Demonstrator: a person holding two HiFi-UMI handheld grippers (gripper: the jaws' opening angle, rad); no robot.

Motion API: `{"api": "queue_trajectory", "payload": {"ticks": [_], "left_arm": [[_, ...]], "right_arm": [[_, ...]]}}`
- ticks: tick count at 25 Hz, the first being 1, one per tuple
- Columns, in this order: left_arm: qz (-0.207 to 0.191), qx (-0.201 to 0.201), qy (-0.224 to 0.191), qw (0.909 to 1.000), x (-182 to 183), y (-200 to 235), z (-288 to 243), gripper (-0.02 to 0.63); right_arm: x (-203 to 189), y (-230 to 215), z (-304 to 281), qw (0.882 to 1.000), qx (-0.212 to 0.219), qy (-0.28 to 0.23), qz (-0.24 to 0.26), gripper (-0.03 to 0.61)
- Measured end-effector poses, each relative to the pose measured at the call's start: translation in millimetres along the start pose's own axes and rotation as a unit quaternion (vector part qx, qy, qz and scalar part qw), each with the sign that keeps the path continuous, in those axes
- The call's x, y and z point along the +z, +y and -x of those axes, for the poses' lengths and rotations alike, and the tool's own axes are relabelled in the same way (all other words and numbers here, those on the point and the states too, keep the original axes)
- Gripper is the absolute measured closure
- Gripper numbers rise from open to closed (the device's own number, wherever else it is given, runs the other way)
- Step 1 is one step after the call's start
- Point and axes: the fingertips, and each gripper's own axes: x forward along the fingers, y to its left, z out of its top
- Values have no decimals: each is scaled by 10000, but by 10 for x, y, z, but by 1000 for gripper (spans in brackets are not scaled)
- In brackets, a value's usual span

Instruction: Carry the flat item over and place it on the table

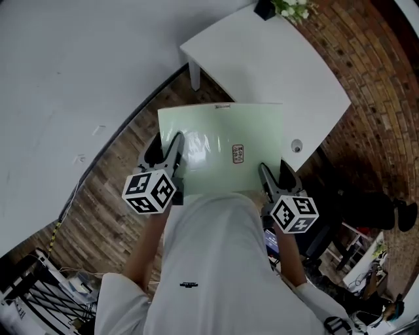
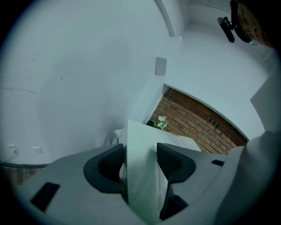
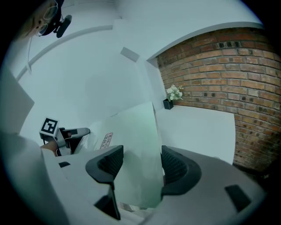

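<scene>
1. We hold the flat item [image 1: 222, 147], a pale green sheet with a small label [image 1: 237, 154], in the air by its near edge. It is not yet laid on the table [image 1: 262, 59].
2. The left gripper [image 1: 171, 149] is clenched on the sheet's near left corner. In the left gripper view the sheet rises between the two dark pads, which pinch it from both sides.
3. The right gripper [image 1: 275, 175] grasps the near right corner in the same way. Its view shows the sheet pinched between its pads and tilting up toward the table.
4. From the head view the sheet's far part overlaps the table's near edge. That view is steep and flattens height, so we cannot tell whether the far edge touches the top. We judge it probably hangs above it.
5. To finish well, we should keep both grips level and evenly spaced, so the thin sheet neither bows nor twists.
6. We should carry it forward until the whole sheet is over the bare middle of the table, then set the far edge down first.
7. We should lay the rest flat and release both grips together, so that neither corner drags.
8. We should keep clear of the small round thing [image 1: 296, 146] near the table's near right corner. The flower pot [image 1: 286, 8] at the far corner is well apart.
</scene>
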Motion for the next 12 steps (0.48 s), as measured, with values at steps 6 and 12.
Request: {"api": "queue_trajectory", "payload": {"ticks": [6, 12], "left_arm": [[-82, 149, -80, 9998, 585, -11, -655, 365], [-117, 228, -107, 9996, 1010, -286, -1352, 365]], "right_arm": [[695, -164, -602, 9998, 168, -53, 15, 279], [1353, -577, -1013, 9996, 280, -30, -41, 282]]}}
